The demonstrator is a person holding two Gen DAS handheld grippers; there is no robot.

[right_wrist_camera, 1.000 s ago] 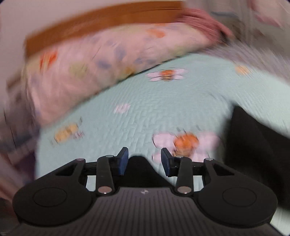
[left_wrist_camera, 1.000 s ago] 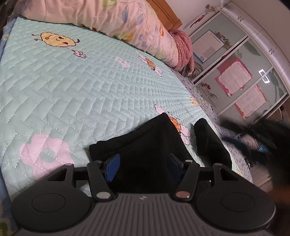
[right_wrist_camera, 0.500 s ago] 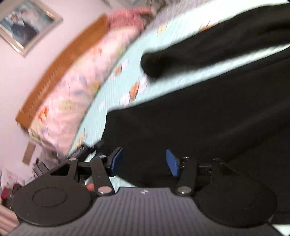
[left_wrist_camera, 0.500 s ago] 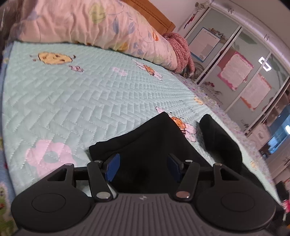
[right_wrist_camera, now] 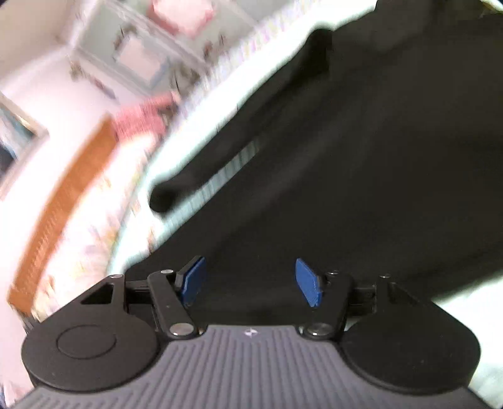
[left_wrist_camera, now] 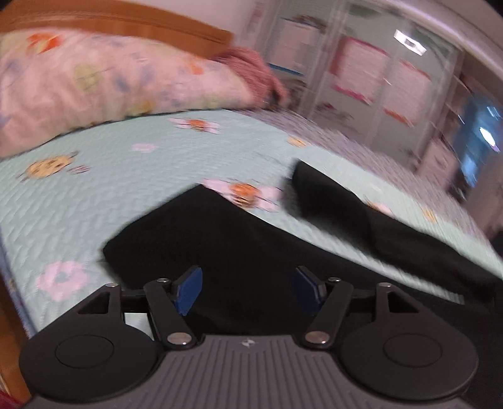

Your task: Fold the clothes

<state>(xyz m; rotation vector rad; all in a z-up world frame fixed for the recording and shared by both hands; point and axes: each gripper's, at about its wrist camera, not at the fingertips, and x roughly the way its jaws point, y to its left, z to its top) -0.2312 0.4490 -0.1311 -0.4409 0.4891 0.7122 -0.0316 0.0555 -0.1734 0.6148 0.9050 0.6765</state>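
A black garment (left_wrist_camera: 239,245) lies spread on the mint quilted bed cover (left_wrist_camera: 125,182); one long black part, a sleeve or a leg (left_wrist_camera: 333,198), stretches to the right of its main panel. My left gripper (left_wrist_camera: 246,291) is open and empty, low over the garment's near end. In the blurred right wrist view the same garment (right_wrist_camera: 361,176) fills most of the frame, with the long part (right_wrist_camera: 201,179) running to the left. My right gripper (right_wrist_camera: 251,281) is open and empty just above the black cloth.
A pink floral pillow (left_wrist_camera: 103,78) and a red knitted item (left_wrist_camera: 254,69) lie against the wooden headboard (left_wrist_camera: 125,22). A wardrobe with glass doors (left_wrist_camera: 377,78) stands beyond the far bedside. The bed's wooden side rail (left_wrist_camera: 8,314) is at the lower left.
Both cameras swung quickly and the views blur. The right gripper moved from over the bare quilt to over the black garment. The left gripper stayed open over the garment's end.
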